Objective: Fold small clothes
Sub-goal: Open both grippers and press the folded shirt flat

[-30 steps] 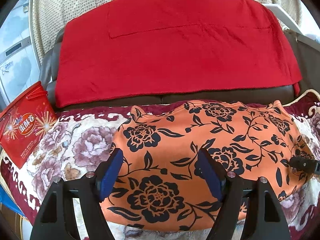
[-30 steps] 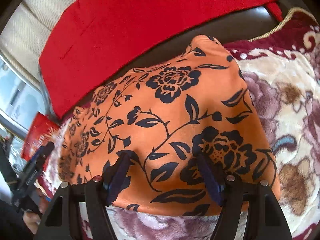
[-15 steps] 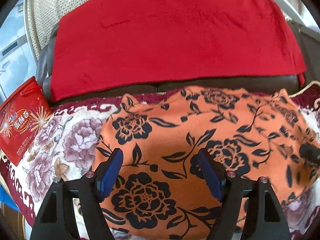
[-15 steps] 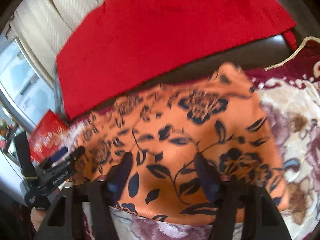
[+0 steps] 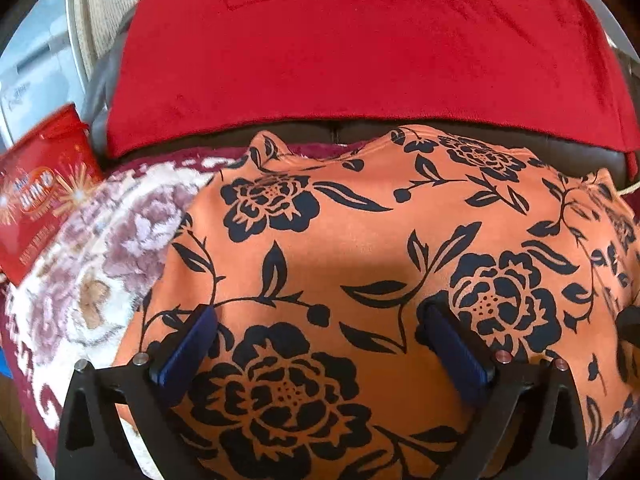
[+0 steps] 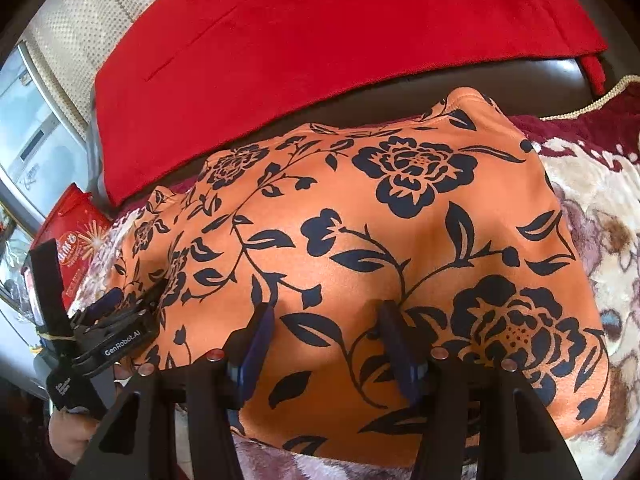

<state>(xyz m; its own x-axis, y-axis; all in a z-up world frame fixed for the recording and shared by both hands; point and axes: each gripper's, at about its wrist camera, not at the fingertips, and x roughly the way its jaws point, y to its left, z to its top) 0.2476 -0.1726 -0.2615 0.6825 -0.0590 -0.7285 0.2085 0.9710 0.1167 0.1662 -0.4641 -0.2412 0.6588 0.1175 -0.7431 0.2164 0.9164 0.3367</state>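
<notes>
An orange garment with black flowers (image 5: 360, 248) (image 6: 360, 240) lies spread flat on a plush floral blanket (image 5: 120, 240) (image 6: 600, 220). My left gripper (image 5: 320, 320) hovers low over the garment's near left part. Its jaws are opening wide, and nothing is pinched between the blue pads (image 5: 188, 344). My right gripper (image 6: 328, 320) stands open over the near middle of the garment, its fingers (image 6: 260, 340) close to the cloth with a soft bulge of fabric ahead of them. In the right wrist view the left gripper (image 6: 120, 312) shows at the left edge, held by a hand (image 6: 68, 436).
A red cloth (image 5: 360, 52) (image 6: 320, 40) drapes over the dark sofa backrest (image 6: 520, 76) behind the garment. A red snack bag (image 5: 36, 200) (image 6: 76, 236) lies at the blanket's left end. A window and a beige curtain (image 6: 60, 40) are at the far left.
The left gripper has sunk closer to the garment and its jaws have spread wider. The right gripper's jaws have narrowed, and it has shifted sideways over the garment.
</notes>
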